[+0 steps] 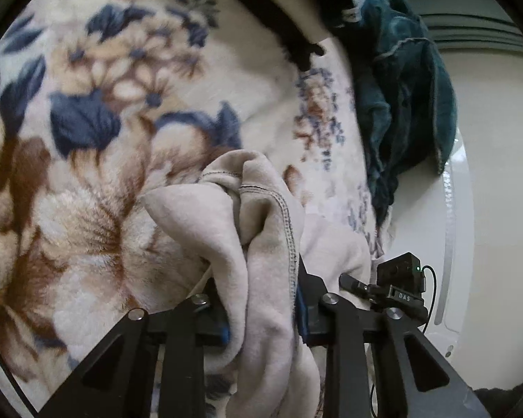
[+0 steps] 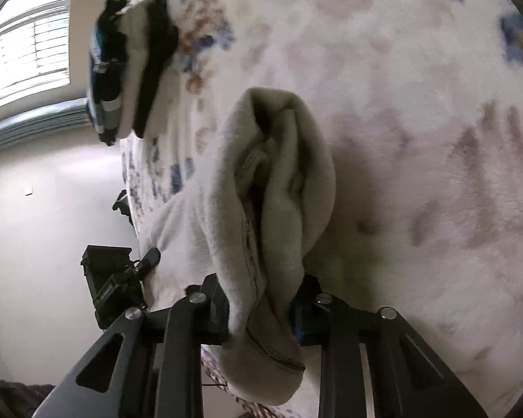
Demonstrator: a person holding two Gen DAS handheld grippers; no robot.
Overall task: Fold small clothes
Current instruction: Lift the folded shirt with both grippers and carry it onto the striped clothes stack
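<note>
Beige fleece garment (image 1: 261, 244) bunched, hanging; stitched hem showing

Only "DAS" could be read, white letters on the small black clamp mount (image 1: 405, 299).

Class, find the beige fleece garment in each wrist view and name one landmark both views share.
Left wrist view: the beige fleece garment sits bottom centre, bunched and pinched in the left claw.
Right wrist view: it sits centre to bottom centre, pinched in the right claw.
Shared landmark: the floral plush blanket beneath it.
</note>
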